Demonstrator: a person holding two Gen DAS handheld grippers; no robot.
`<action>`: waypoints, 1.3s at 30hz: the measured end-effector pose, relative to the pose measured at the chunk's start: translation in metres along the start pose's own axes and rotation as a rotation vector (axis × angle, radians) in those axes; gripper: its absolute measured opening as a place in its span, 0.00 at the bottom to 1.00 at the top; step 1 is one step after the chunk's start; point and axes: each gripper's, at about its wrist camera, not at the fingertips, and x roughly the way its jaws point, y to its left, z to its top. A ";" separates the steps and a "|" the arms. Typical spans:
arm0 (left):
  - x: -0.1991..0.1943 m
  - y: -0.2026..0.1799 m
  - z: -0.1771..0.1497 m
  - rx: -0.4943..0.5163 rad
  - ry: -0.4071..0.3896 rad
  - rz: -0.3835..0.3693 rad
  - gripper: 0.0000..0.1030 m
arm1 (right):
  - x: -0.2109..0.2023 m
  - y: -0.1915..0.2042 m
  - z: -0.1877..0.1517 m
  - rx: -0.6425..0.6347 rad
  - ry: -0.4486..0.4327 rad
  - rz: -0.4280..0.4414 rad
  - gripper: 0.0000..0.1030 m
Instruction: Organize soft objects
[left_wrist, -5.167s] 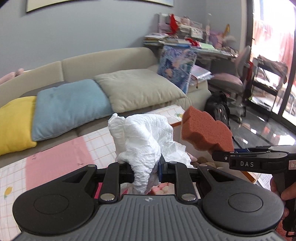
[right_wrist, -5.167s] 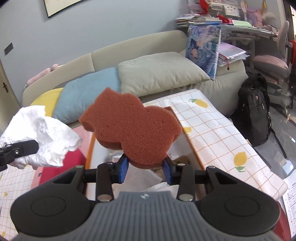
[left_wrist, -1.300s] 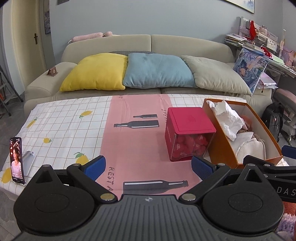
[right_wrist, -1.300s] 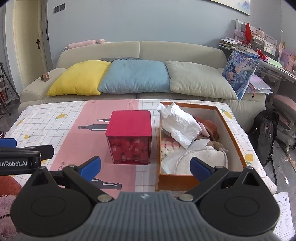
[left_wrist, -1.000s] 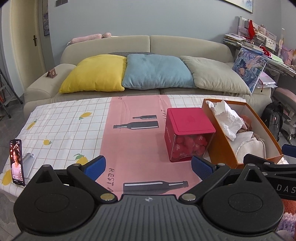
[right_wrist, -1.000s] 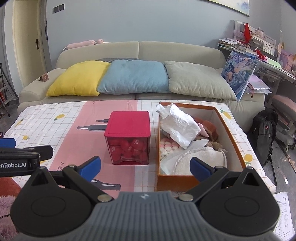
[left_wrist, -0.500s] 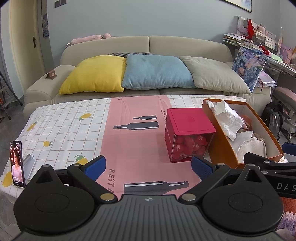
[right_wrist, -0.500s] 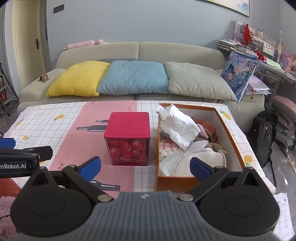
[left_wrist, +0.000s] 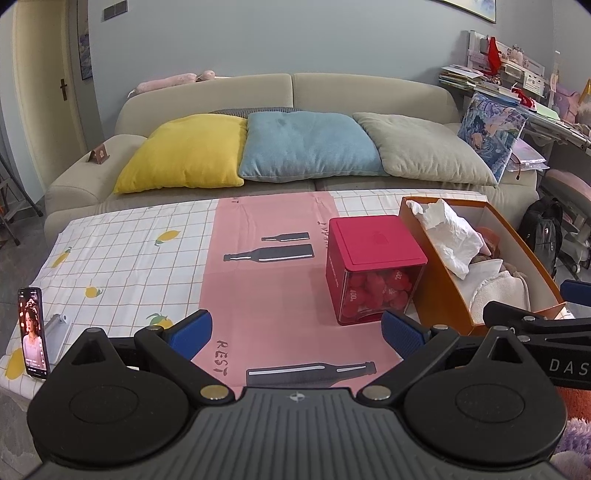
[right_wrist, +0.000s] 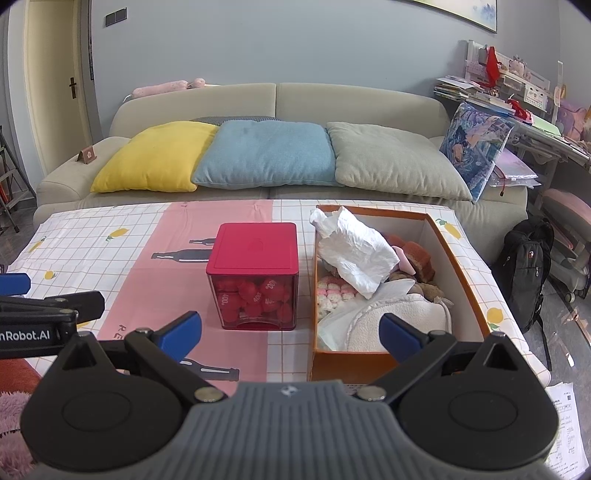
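An orange cardboard box (right_wrist: 458, 254) (left_wrist: 436, 269) stands on the right of the table. In it lie crumpled white paper (right_wrist: 354, 251) (left_wrist: 450, 232), a brown sponge (right_wrist: 419, 258), a cream fleece cloth (right_wrist: 399, 317) (left_wrist: 498, 288) and pink-white knitted pieces (right_wrist: 332, 291). My left gripper (left_wrist: 297, 332) hangs open and empty over the table's near edge, well short of the box. My right gripper (right_wrist: 290, 334) is open and empty too, just in front of the box's near wall. The right gripper's side shows at the left wrist view's right edge.
A red-lidded clear box (right_wrist: 255, 280) (left_wrist: 373, 266) of red balls stands left of the orange box. A phone on a stand (left_wrist: 33, 332) sits at the table's left corner. Behind the table is a sofa (right_wrist: 277, 103) with cushions; a black backpack (right_wrist: 524, 266) is on the floor at right.
Five seconds ago the left gripper held the white paper and the right one the brown sponge; both now lie in the box. Over the last second both grippers stayed open and barely moved.
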 end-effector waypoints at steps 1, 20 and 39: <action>0.000 0.000 0.000 0.001 0.000 -0.002 1.00 | 0.000 0.000 0.000 0.000 0.000 0.001 0.97; 0.001 -0.001 -0.002 0.009 -0.001 -0.025 1.00 | 0.004 0.000 -0.001 0.013 0.015 0.004 0.97; 0.001 -0.001 -0.002 0.024 -0.004 -0.045 1.00 | 0.003 0.000 -0.001 0.014 0.017 0.005 0.97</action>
